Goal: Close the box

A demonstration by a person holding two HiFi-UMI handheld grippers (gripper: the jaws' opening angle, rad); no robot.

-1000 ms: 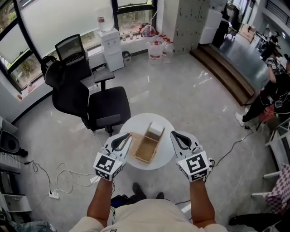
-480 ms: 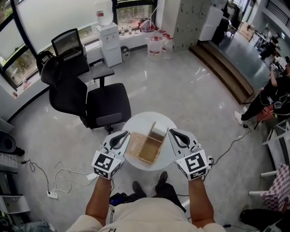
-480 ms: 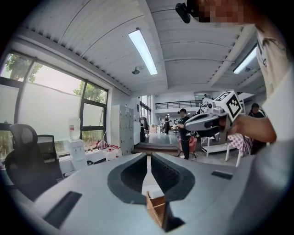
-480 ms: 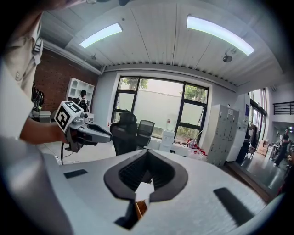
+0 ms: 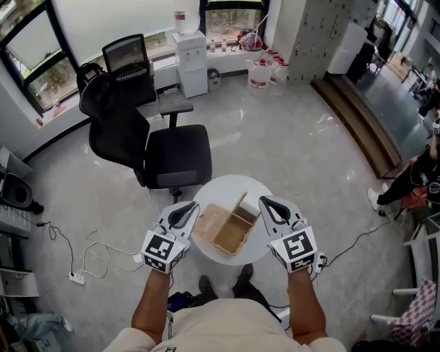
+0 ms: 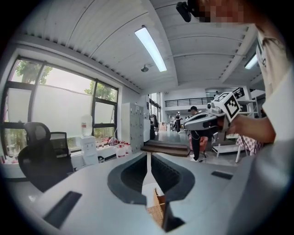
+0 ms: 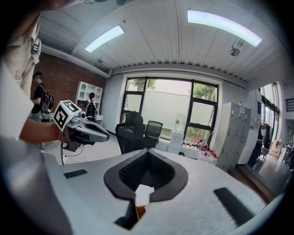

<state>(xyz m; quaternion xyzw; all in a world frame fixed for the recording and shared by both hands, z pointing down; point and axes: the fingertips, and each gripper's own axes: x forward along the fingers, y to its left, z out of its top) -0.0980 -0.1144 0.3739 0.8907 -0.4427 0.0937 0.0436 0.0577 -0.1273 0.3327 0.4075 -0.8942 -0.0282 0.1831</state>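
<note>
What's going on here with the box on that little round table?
A person stands over a small round white table, holding a gripper in each hand. An open cardboard box lies on the table. The left gripper and the right gripper are held on either side of it, fingers together and holding nothing. The box has not yet been closed.

Glossy grey floor [image 5: 289, 137], black chair [image 5: 177, 155], windows [image 5: 230, 17]
</note>
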